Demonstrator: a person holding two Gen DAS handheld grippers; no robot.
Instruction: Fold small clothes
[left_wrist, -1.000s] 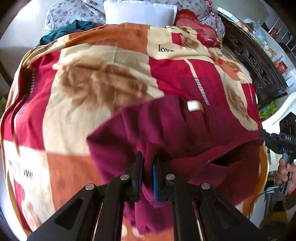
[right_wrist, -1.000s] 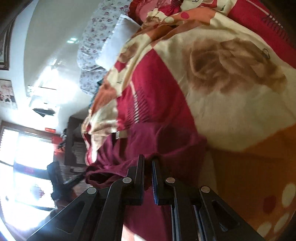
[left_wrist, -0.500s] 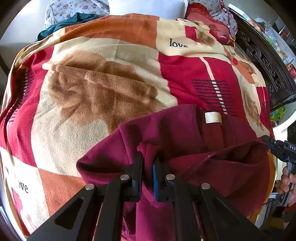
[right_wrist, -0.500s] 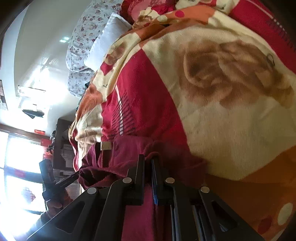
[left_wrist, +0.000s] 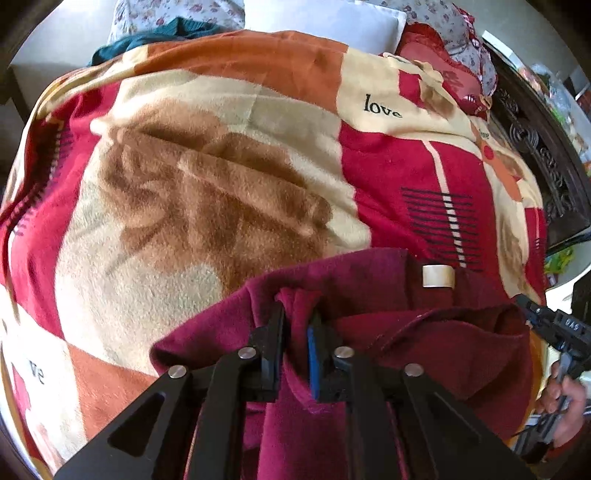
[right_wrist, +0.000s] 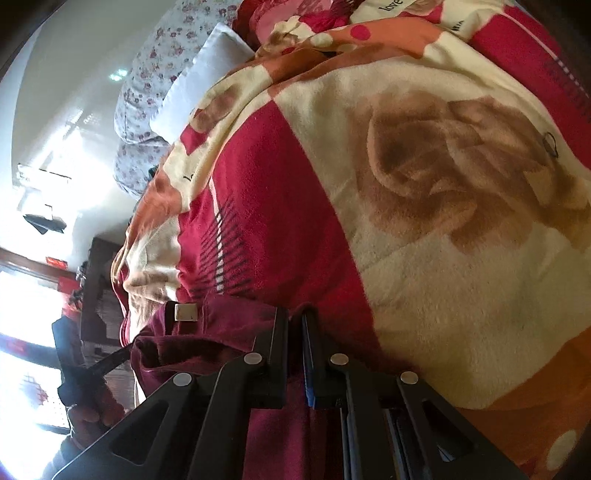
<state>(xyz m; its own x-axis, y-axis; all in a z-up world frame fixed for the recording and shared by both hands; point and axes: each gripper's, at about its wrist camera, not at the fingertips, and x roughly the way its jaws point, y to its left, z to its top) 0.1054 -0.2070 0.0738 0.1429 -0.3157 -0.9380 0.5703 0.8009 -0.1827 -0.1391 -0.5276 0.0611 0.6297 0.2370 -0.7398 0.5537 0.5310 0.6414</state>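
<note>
The maroon garment (left_wrist: 388, 306) lies at the near edge of the bed, on the patterned blanket (left_wrist: 207, 206), its pale label (left_wrist: 437, 276) facing up. The left gripper (left_wrist: 295, 325) has a bunched ridge of the fabric between its fingers; its jaws have just been easing apart, though the cloth sits wedged between the pads. Across on the garment's other side, the right gripper (right_wrist: 294, 325) has its fingers pressed nearly together, pinching a thin fold of the same maroon cloth.

This looks like the lay-down of a fold, both corners being set onto the blanket. To do it well, I'd say: bring both corners down level with each other, keep the edge between them taut, and let go only once the cloth rests flat (a lopsided release would probably leave a wrinkle across the middle). The left side's bunch wants smoothing out.
</note>
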